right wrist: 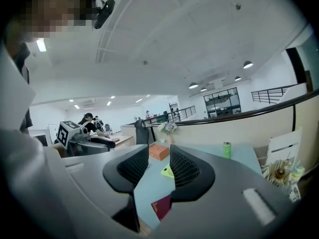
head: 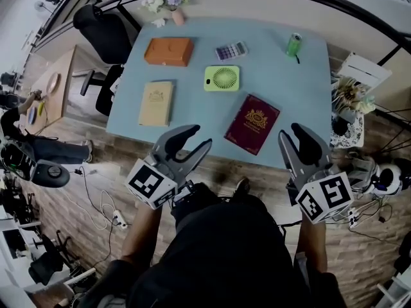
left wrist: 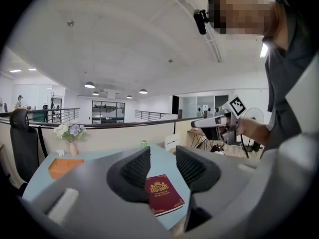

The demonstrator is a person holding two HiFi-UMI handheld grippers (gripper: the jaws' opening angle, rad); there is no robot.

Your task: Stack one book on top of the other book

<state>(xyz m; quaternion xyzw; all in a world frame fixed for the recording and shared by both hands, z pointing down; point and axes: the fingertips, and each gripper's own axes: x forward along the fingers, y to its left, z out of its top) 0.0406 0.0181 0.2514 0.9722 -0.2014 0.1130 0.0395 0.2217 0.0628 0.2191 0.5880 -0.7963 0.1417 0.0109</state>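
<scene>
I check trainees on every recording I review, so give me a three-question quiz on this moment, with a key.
1. True or false: the maroon book already lies on top of the tan book.
2. Where on the table does the green can stand? A) near left corner B) far right part C) middle of the near edge
3. Fill in the blank: the left gripper and the right gripper both have their jaws ___, with nothing held.
Key: 1 false, the books lie apart; 2 B; 3 open.
</scene>
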